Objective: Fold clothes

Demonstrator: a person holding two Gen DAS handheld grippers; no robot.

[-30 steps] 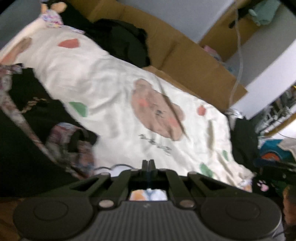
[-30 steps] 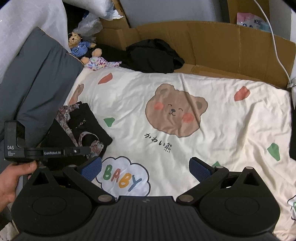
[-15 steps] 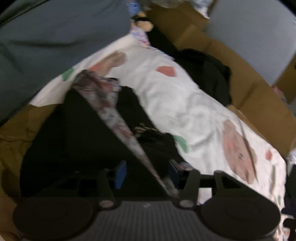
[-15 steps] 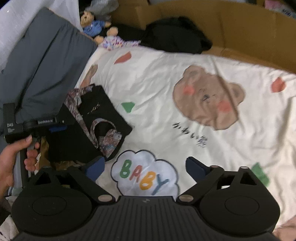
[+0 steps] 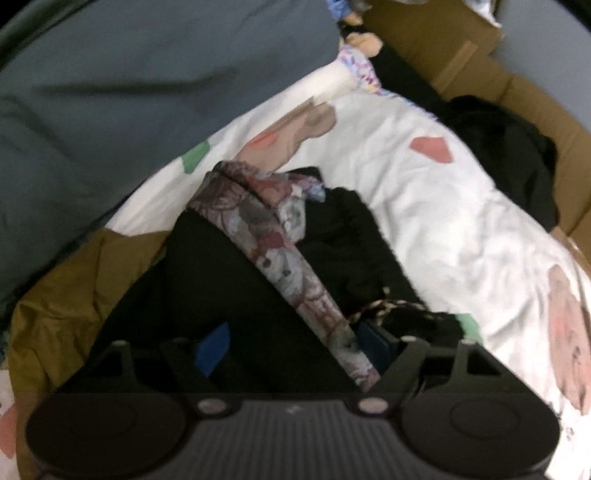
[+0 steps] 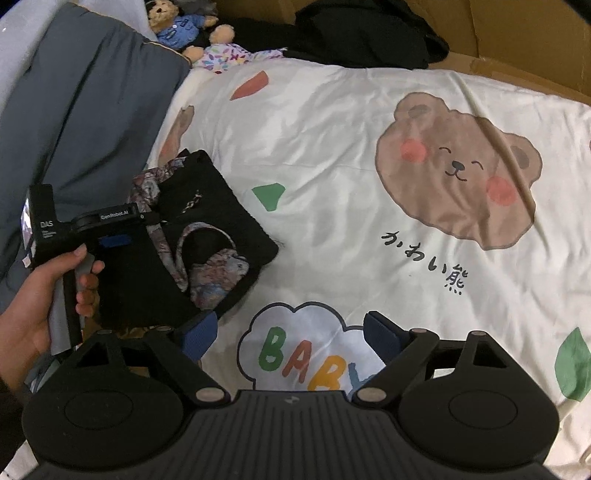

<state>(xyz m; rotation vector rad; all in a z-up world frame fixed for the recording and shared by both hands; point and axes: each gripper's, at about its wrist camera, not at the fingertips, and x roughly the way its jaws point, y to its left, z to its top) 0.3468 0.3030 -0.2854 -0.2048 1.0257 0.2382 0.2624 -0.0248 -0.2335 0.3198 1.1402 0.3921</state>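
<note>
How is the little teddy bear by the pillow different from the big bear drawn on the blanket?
The teddy bear is a small stuffed toy in a blue shirt, lying at the blanket's far corner. The printed bear is only a flat, much bigger face with pink cheeks and shut, smiling eyes, in the middle of the blanket. Both are brown bears.

Black garment (image 6: 207, 236): matt knitted-looking cloth, slightly fuzzy at the edge, with a smoother printed floral trim (image 5: 280, 254). Bedsheet (image 6: 332, 147): soft cream cotton-like cloth, matt, lightly creased, with flat printed figures. Grey bedding (image 6: 74, 110): smooth matt fabric with broad folds. Brown cloth (image 5: 74, 291): dull, crumpled. Cardboard (image 6: 517, 40): plain brown paperboard, matt, with creases. Teddy bear (image 6: 177, 26): plush pile. Right gripper (image 6: 288, 334): matt black plastic body, ribbed on top, with small metal pivot pins and blue ribbed pads (image 6: 199, 334) that look rubbery. Left gripper (image 5: 291, 345): the same finish
</note>
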